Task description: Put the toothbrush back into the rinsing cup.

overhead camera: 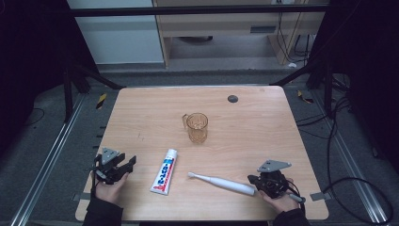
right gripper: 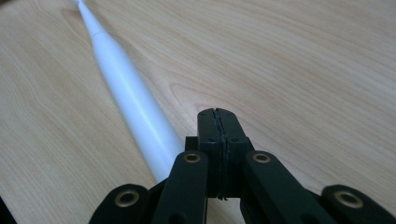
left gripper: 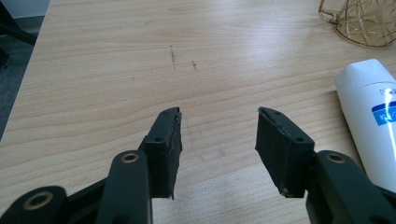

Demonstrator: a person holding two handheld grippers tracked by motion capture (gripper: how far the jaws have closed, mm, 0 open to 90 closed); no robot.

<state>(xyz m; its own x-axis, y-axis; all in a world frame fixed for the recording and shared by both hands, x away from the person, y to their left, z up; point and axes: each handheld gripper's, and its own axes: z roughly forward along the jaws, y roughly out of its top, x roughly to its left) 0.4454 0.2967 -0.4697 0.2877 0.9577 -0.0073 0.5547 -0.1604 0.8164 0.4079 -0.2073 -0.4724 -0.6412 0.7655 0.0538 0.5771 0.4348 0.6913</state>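
Right gripper (right gripper: 218,114) pressed together empty beside toothbrush (right gripper: 130,102), lower-left of frame — pushing on would roll it; left gripper (left gripper: 218,135) spread, idle.

Table (overhead camera: 141,113) far half was mostly bare; cup (overhead camera: 196,127) stood alone at centre, small dark disc (overhead camera: 232,99) beyond it near far edge. Wide free lanes lay left and right of cup. Near edge was crowded: toothpaste tube (overhead camera: 164,172) lay just right of left gripper (overhead camera: 126,165), toothbrush (overhead camera: 221,182) ran from centre up to right gripper (overhead camera: 254,181). Narrow gap remained between tube and brush head.
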